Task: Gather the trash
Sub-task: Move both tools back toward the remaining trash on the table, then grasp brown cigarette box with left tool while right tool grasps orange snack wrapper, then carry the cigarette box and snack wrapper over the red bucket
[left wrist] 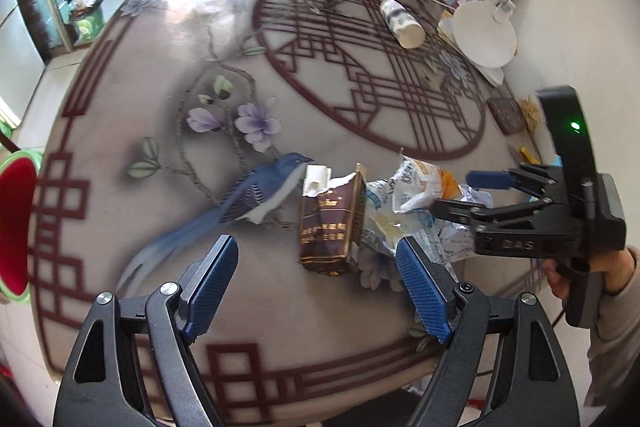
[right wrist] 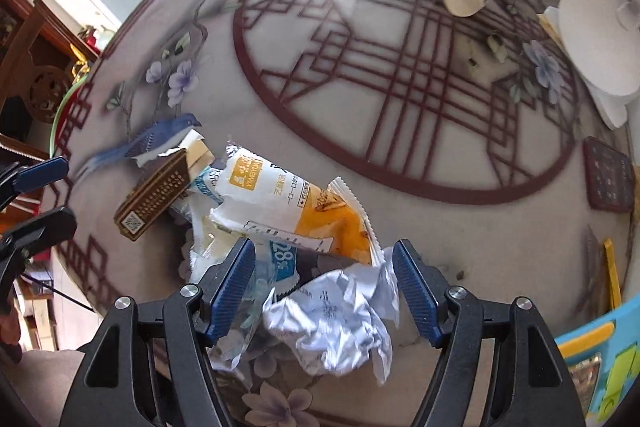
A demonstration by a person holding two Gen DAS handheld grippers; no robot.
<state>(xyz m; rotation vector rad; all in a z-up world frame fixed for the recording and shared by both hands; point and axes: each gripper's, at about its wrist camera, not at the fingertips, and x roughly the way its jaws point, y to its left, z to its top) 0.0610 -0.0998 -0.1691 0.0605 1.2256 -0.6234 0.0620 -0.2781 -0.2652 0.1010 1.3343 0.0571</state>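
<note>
The left gripper [left wrist: 316, 287] hangs spread, the brown carton [left wrist: 330, 223] just ahead. The right gripper [right wrist: 324, 291] is spread around crumpled paper [right wrist: 332, 323]; closing could snag the overlapping orange wrapper [right wrist: 304, 211] and scatter the pile across the tabletop [right wrist: 480, 235].

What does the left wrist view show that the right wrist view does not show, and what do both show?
Only the left wrist view shows the green bin on the floor and the whole right gripper, open over the trash. Only the right wrist view shows the crumpled white paper between its jaws and the blue-yellow box. Both show the brown cigarette pack, the snack wrapper and the tipped paper cup.
</note>
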